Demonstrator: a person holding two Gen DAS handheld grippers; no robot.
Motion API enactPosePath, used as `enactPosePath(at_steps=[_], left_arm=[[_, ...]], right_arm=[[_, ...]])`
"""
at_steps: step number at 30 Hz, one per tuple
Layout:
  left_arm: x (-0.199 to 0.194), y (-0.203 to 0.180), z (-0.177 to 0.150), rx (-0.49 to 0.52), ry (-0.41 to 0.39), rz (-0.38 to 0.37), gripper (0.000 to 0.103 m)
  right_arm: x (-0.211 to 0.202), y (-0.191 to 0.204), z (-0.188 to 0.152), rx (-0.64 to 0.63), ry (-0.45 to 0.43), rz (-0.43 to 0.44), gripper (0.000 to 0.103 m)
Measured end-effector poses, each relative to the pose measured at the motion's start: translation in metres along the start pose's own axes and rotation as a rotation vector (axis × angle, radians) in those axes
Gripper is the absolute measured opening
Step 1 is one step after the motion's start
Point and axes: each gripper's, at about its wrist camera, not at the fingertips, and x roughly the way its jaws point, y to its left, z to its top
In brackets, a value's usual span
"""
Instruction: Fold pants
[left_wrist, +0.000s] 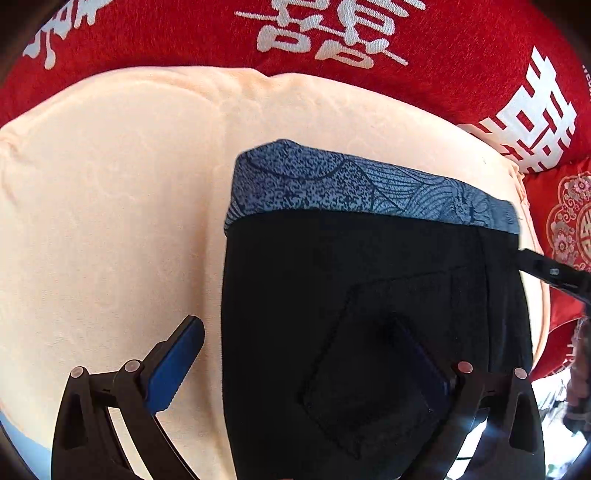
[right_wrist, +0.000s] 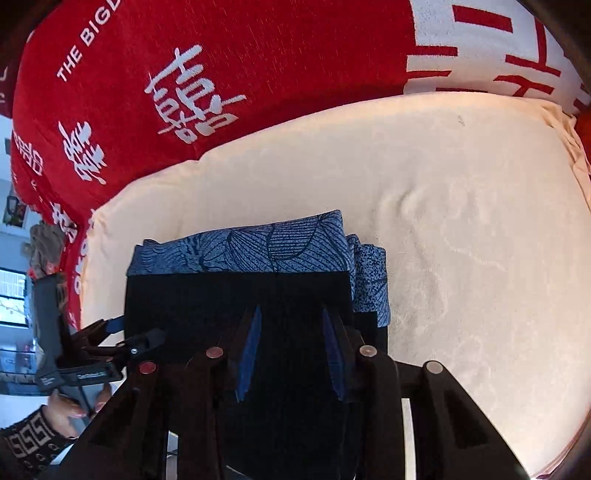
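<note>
Pants (left_wrist: 369, 302), black, lie folded on the cream towel (left_wrist: 110, 203), and the towel covers a red blanket (left_wrist: 461, 55) with white characters. Under them sits a blue patterned cloth (left_wrist: 351, 184); only its far strip shows beyond the black edge, so I judge the black pants serve as the top layer of a small stack.

My left gripper (left_wrist: 295, 369) points steeply down with its jaws spread wide; one finger (left_wrist: 173, 365) is over the bare towel beside the pants, the other is over the back pocket. It grips nothing, I think because it stands across the left edge.

My right gripper (right_wrist: 291, 354) has its jaws only partly open above the black cloth. I cannot tell whether the pads pinch a fold or only hover.
</note>
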Motion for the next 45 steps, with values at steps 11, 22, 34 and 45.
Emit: enactPosePath(at_steps=[11,22,34,45], left_arm=[[-0.027,-0.041,-0.014,0.12,-0.038,0.252,0.103],[-0.082,-0.051,-0.061,0.167,-0.012,0.265,0.103],[-0.151,-0.055,-0.116,0.174,-0.013,0.233,0.103],[-0.208,-0.061,-0.138,0.21,-0.077,0.246,0.103]], right_arm=[[-0.039,-0.024,-0.044,0.199,0.018,-0.069,0.082],[-0.065,0.018,-0.12,0.218,0.061,-0.16,0.09],[-0.122,0.091,-0.159,0.15,0.024,-0.198,0.09],[-0.159,0.132,-0.164,0.096,0.028,-0.215,0.09]])
